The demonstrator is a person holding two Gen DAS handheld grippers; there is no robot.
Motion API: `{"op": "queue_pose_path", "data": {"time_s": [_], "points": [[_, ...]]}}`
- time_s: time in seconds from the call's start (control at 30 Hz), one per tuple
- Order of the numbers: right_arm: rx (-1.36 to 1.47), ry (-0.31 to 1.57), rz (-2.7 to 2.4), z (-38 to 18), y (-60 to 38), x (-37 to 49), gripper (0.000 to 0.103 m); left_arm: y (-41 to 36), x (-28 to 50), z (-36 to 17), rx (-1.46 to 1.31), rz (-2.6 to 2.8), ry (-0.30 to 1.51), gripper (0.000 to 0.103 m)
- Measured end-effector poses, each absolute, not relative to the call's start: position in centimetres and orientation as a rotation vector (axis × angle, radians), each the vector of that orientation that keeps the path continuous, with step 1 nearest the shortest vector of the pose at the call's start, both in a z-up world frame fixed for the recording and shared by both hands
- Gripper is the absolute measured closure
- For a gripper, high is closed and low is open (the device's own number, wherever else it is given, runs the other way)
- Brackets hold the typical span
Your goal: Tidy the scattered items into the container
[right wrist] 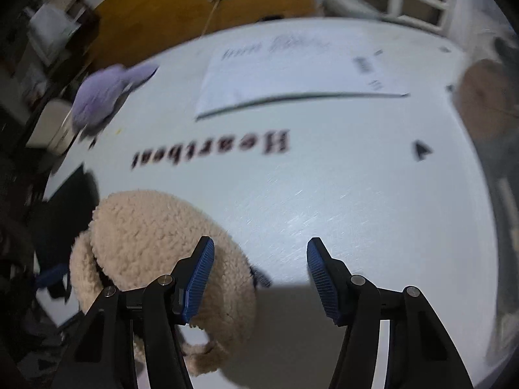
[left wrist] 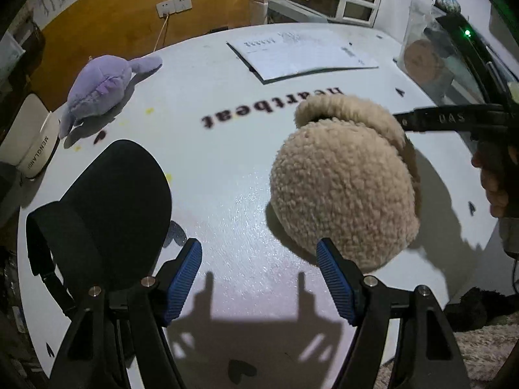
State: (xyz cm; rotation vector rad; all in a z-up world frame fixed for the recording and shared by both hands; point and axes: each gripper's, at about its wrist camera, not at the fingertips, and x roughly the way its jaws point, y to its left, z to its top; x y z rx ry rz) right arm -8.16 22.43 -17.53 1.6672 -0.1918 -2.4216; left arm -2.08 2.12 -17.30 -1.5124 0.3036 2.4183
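Note:
A beige fleece hat (left wrist: pixel 343 188) lies on the white table (left wrist: pixel 233 168), just ahead and to the right of my open left gripper (left wrist: pixel 259 278). A black cap (left wrist: pixel 107 210) rests to the left of that gripper. A purple plush toy (left wrist: pixel 97 90) lies at the far left edge. My right gripper (right wrist: pixel 259 278) is open with nothing between its pads; the beige hat (right wrist: pixel 155 243) sits beside and under its left finger. In the left wrist view one black finger (left wrist: pixel 438 120) of it reaches the hat's flap. A clear container (left wrist: pixel 428 58) stands at the far right.
An open booklet (left wrist: pixel 301 55) lies at the back of the table. The container holds a brown round item (left wrist: pixel 421 58). A white drum-shaped object (left wrist: pixel 32 142) stands off the left edge. A hand (left wrist: pixel 496 175) holds the right gripper. The right wrist view is motion-blurred.

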Motion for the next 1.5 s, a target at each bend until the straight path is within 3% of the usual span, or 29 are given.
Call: {"op": "queue_pose_path", "data": {"time_s": [0.17, 0.57, 0.77, 1.17, 1.27, 1.4, 1.5], "points": [[1.674, -0.172, -2.368, -17.6, 22.2, -5.3, 0.043, 3.6, -3.5, -18.1, -1.507, 2.394, 0.359, 0.030], [1.805, -0.398, -2.295, -18.9, 24.4, 2.4, 0.043, 9.4, -6.5, -18.0, -1.382, 2.298, 0.418, 0.032], [1.819, -0.403, -2.270, -18.8, 24.0, 3.4, 0.043, 12.0, -7.4, -17.4, -1.312, 2.255, 0.421, 0.032], [1.792, -0.665, -2.387, -15.6, 29.7, 5.2, 0.043, 3.0, -4.3, -16.0, -1.432, 2.253, 0.180, 0.030], [1.676, -0.559, -2.434, -13.0, 28.1, 4.8, 0.043, 2.3, -2.2, -17.4, -1.480, 2.231, 0.194, 0.030], [1.559, -0.181, -2.331, -10.6, 21.6, 3.3, 0.043, 1.6, -0.9, -18.2, -1.503, 2.255, 0.193, 0.030], [1.535, -0.010, -2.228, -11.2, 17.1, 1.6, 0.043, 1.0, -0.1, -18.6, -1.508, 2.282, 0.183, 0.030]]}}
